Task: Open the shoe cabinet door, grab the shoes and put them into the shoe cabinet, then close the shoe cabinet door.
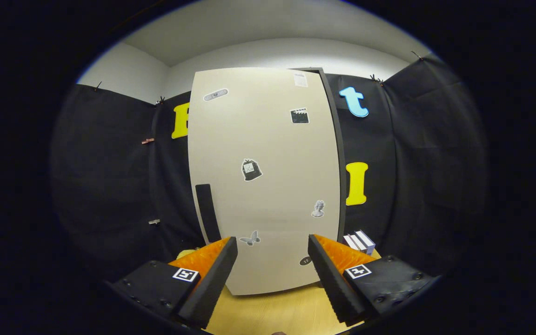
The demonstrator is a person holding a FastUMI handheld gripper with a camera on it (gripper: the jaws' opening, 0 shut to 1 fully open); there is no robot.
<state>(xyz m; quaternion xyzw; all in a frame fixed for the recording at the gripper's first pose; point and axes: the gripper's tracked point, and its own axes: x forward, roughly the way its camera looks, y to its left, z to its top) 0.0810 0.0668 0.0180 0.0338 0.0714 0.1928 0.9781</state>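
My gripper point(272, 246) is sitting low over the wooden desk point(272, 311) with its two fingers spread wide apart and nothing between them. Just past the fingertips is the shoe cabinet point(263, 181), standing upright on the desk, and its big pale door point(268, 153) is closed flat toward me. The door's got a dark vertical handle strip point(208, 211) down near its lower left side, just above my left finger, plus a bunch of small stickers point(251, 169) scattered over it: a butterfly one sits right between my fingertips, a bust-looking one is a bit above my right finger. A dark edge of the cabinet body shows along the door's right side. Off to the right of the cabinet, just beyond my right finger, there's a little stack of white box-like things point(360, 242), can't tell what they are. By my left finger something yellowish-green point(185, 254) peeks out, too hidden to identify. Behind everything hangs the black cloth wall point(110, 186), with white wall above.
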